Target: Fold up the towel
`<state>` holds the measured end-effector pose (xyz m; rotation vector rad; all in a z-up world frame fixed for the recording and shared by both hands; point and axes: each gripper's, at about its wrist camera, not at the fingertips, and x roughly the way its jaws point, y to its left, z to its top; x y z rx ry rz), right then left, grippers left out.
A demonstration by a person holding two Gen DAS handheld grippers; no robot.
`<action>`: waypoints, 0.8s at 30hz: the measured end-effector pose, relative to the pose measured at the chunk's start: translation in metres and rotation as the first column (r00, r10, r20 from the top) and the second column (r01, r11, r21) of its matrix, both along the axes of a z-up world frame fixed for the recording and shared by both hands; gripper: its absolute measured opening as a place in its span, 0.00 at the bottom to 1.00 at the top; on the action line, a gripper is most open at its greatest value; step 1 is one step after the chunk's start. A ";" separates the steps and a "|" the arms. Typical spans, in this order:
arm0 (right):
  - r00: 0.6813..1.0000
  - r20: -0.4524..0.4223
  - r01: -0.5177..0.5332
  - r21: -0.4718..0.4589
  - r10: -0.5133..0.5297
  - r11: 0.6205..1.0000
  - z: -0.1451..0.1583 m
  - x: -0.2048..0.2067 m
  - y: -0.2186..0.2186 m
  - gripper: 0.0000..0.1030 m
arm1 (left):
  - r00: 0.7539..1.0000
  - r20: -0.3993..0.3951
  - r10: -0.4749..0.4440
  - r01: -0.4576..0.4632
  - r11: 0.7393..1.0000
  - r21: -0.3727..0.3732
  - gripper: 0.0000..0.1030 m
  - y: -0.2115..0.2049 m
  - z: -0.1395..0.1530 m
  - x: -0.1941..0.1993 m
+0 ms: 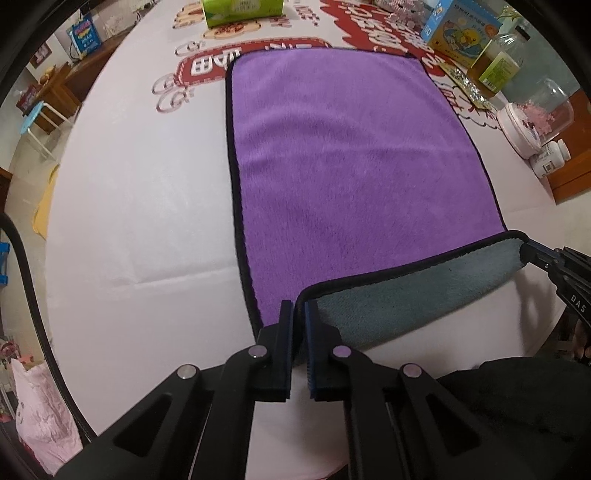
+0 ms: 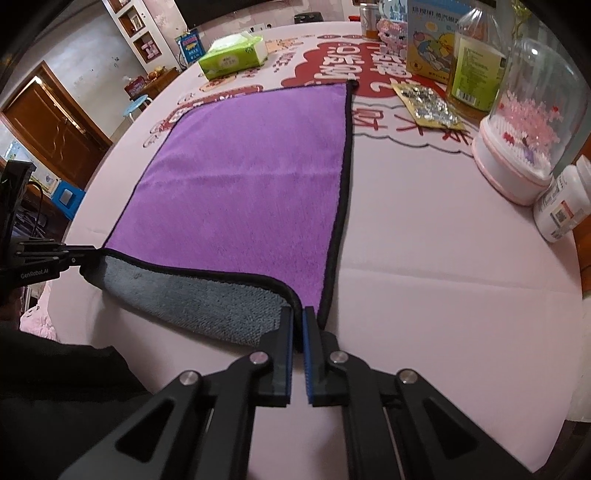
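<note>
A purple towel (image 1: 343,155) with a black hem and a grey underside lies flat on a round table; it also shows in the right wrist view (image 2: 243,184). My left gripper (image 1: 299,306) is shut on the towel's near left corner. My right gripper (image 2: 298,312) is shut on the near right corner. The near edge is lifted and curled over, so the grey underside (image 1: 417,295) faces me. The right gripper shows at the right of the left wrist view (image 1: 532,254), and the left gripper at the left of the right wrist view (image 2: 85,258).
The table's white cloth (image 1: 147,221) has red print. A green tissue pack (image 2: 232,55) lies at the far side. At the right stand a glass dome (image 2: 532,122), a white pill bottle (image 2: 565,203), an oil bottle (image 2: 476,62), a foil packet (image 2: 428,103) and a box (image 1: 461,29).
</note>
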<state>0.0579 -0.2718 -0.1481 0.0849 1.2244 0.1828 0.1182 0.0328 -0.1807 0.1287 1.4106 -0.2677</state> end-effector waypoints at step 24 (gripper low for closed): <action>0.963 0.270 0.020 0.006 -0.021 1.000 0.076 0.068 -0.005 0.04 | 0.963 0.268 0.014 -0.022 0.999 0.028 0.04 -0.008 0.095 0.062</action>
